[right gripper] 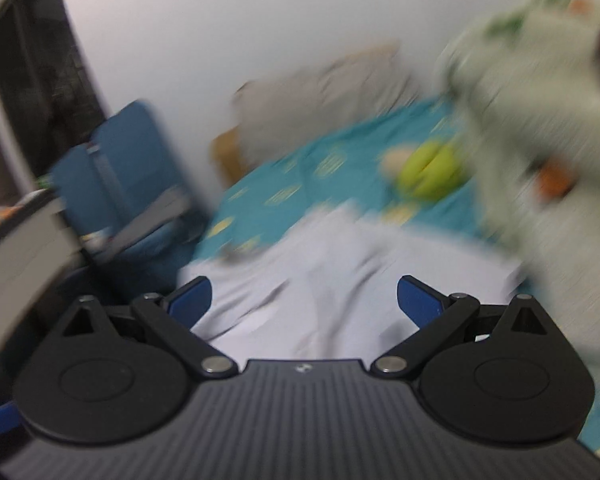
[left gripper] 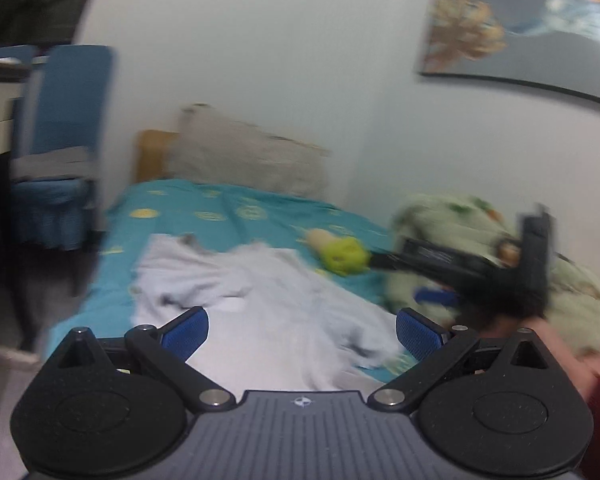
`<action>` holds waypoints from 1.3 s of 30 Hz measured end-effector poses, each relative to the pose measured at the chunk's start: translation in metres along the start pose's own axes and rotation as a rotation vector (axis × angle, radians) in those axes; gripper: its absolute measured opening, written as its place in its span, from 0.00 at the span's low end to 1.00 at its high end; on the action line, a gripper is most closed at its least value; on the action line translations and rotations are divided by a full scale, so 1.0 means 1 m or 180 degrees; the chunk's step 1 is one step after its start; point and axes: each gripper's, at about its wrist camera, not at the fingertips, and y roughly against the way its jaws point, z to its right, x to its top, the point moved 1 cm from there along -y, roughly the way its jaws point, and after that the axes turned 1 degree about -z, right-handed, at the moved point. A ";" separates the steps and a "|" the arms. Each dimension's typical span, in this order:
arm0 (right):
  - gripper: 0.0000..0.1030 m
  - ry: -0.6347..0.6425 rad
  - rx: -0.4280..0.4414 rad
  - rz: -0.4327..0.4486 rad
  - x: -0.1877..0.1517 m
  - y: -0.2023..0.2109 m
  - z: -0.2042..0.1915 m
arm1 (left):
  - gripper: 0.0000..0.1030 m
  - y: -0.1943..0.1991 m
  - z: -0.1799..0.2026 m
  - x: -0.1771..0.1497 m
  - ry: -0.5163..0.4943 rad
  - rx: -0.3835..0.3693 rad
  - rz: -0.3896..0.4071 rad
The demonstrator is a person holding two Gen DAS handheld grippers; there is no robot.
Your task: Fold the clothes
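A pale lavender garment (left gripper: 260, 304) lies crumpled on the teal bed sheet (left gripper: 220, 208); it also shows in the right wrist view (right gripper: 340, 268). My left gripper (left gripper: 302, 330) is open and empty, held above the garment's near edge. My right gripper (right gripper: 304, 300) is open and empty, also above the garment. In the left wrist view the right gripper's black body (left gripper: 512, 264) hangs at the right over the bed, blurred by motion.
A grey pillow (left gripper: 248, 156) leans against the white wall at the head of the bed. A green patterned quilt (left gripper: 460, 232) is bunched at the right. A yellow-green toy (left gripper: 340, 254) lies on the sheet. A blue chair (left gripper: 60, 152) stands left of the bed.
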 end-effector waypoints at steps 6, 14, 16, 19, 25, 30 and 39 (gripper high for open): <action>0.95 -0.0521 0.0732 -0.0640 -0.015 -0.083 -0.028 | 0.98 -0.014 -0.033 -0.010 0.0275 0.0580 0.0042; 0.77 -0.0980 0.0500 -0.1059 -0.046 -0.241 -0.049 | 0.98 -0.044 -0.088 -0.020 0.0724 0.0917 -0.0061; 0.78 -0.1008 0.0435 -0.1060 -0.052 -0.263 -0.053 | 0.98 -0.053 -0.100 -0.022 0.0842 0.0969 -0.0091; 0.78 -0.1003 0.0444 -0.0891 -0.052 -0.274 -0.061 | 0.98 -0.067 -0.109 -0.024 0.0948 0.1032 -0.0145; 0.47 -0.0958 0.0257 -0.0845 -0.048 -0.275 -0.061 | 0.98 -0.075 -0.110 -0.028 0.1022 0.1082 -0.0230; 0.47 -0.1170 0.0350 -0.0950 -0.053 -0.248 -0.052 | 0.98 -0.069 -0.115 -0.027 0.1112 0.1216 -0.0180; 0.53 -0.1328 0.0492 -0.1209 -0.054 -0.278 -0.075 | 0.98 -0.067 -0.117 -0.029 0.1233 0.1348 -0.0209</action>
